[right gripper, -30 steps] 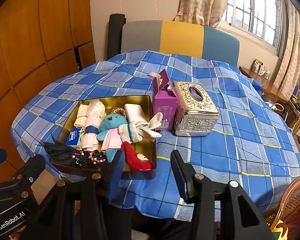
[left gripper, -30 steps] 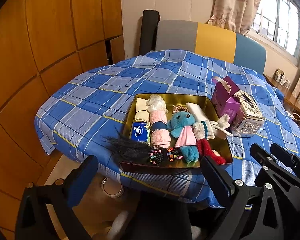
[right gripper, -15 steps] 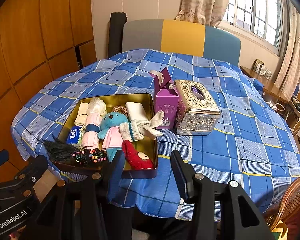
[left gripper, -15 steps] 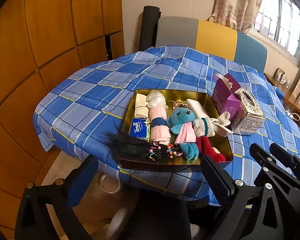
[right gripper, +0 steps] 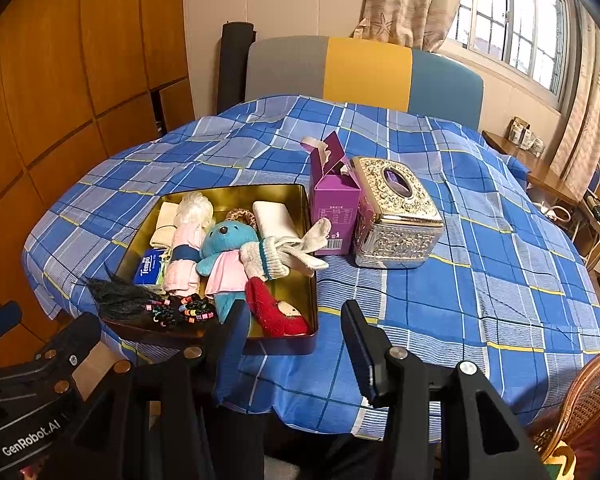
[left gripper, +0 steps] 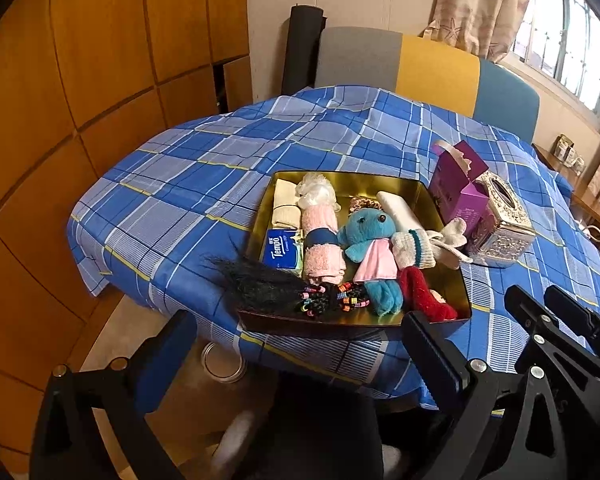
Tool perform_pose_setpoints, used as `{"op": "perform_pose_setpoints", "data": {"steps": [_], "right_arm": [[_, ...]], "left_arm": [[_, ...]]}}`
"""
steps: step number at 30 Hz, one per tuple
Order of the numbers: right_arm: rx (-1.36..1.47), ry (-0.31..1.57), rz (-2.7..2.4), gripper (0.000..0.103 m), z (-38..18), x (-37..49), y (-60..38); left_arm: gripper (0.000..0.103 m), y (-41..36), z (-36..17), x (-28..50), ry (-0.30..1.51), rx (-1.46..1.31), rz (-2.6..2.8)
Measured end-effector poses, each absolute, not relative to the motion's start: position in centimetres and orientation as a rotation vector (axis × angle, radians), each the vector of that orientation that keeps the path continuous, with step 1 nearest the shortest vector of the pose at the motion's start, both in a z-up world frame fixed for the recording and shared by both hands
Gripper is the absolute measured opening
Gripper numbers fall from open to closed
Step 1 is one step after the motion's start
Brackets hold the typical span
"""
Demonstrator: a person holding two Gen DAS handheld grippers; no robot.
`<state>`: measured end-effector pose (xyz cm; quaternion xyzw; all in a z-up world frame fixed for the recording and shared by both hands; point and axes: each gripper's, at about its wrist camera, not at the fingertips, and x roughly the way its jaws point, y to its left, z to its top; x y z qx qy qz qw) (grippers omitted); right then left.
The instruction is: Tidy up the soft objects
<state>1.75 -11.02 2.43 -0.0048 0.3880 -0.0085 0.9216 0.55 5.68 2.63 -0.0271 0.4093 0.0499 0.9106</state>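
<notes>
Both grippers hang short of the gold tray (right gripper: 306, 216), left gripper (left gripper: 296, 356) wide open, right gripper (right gripper: 296, 344) narrower but gripping nothing. Soft stuff's piled inside: red doll (right gripper: 274, 310) nearest, blue plush (right gripper: 226, 240) mid-tray, glove (right gripper: 284, 252) draped over the rim. I'd come straight down on the doll and keep off the rim.
</notes>
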Motion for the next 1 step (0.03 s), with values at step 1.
{"op": "perform_pose_setpoints", "data": {"steps": [1], "right_arm": [[-0.010,0.798,-0.015,0.048,2.41,1.76,-11.03]], "left_arm": [[0.103,5.69,2.62,0.56,0.845,-0.054,0.100]]}}
